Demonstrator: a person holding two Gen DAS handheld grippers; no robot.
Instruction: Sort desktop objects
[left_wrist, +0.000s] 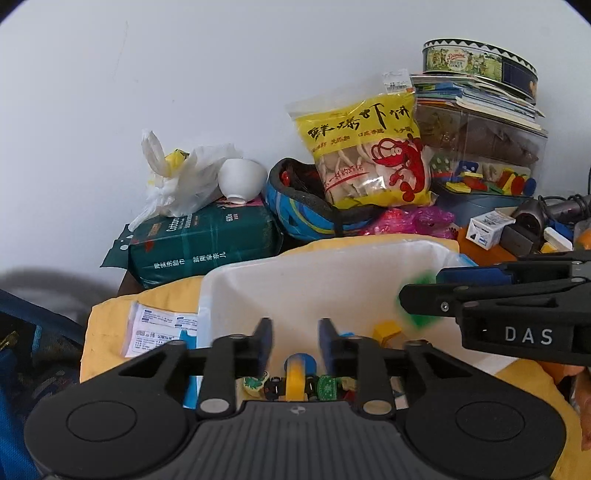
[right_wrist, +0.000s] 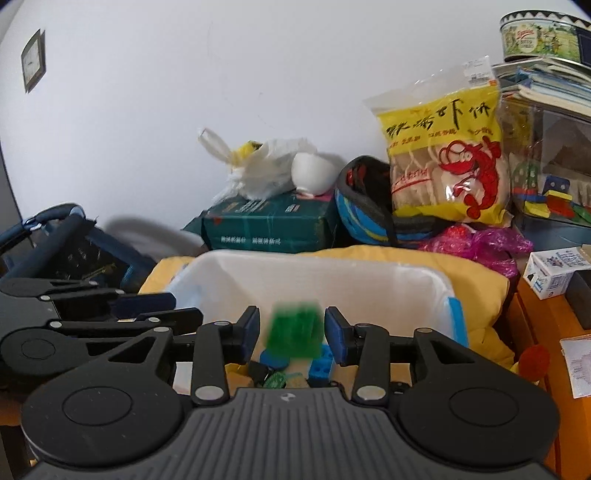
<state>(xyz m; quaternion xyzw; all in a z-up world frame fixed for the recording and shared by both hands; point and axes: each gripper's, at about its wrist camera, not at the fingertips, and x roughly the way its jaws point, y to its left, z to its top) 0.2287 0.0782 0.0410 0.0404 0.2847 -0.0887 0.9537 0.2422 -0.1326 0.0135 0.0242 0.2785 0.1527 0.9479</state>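
Observation:
A white bin sits on a yellow cloth with several small toys in its bottom, among them a yellow tape roll and a yellow block. My left gripper hovers over the bin, open, with nothing between its fingers. My right gripper is open above the same bin. A blurred green block is in the gap between its blue pads, with space on the left side. In the left wrist view the right gripper reaches in from the right with the green block at its tip.
Behind the bin stand a green tissue pack, a white bowl, a plastic bag, a blue helmet, a yellow shrimp cracker bag and a clear box of blocks. A dark blue bag lies left, a small white carton right.

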